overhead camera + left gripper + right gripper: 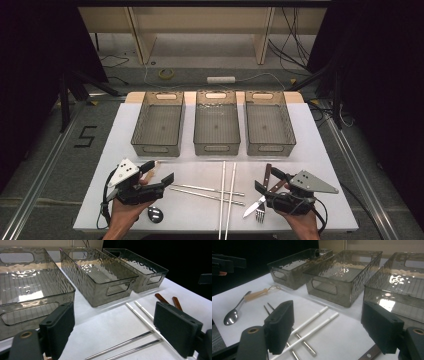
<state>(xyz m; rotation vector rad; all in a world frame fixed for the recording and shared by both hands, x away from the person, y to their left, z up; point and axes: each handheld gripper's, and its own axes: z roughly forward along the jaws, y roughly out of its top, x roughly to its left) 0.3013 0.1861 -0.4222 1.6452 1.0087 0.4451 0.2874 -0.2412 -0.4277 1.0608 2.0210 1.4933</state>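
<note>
Both grippers held wide open, nothing gripped
Left gripper (159, 172) and right gripper (267, 181) flank two white plastic chopsticks (226, 197), laid lengthwise bottom-to-top at lower centre.

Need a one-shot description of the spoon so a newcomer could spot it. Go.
Start at the white table with three smoked plastic bins along its far side. Come to the near edge, beside the left gripper: the spoon lies there. It is the only piece with a rounded shiny bowl; its neighbours are straight rods.
</note>
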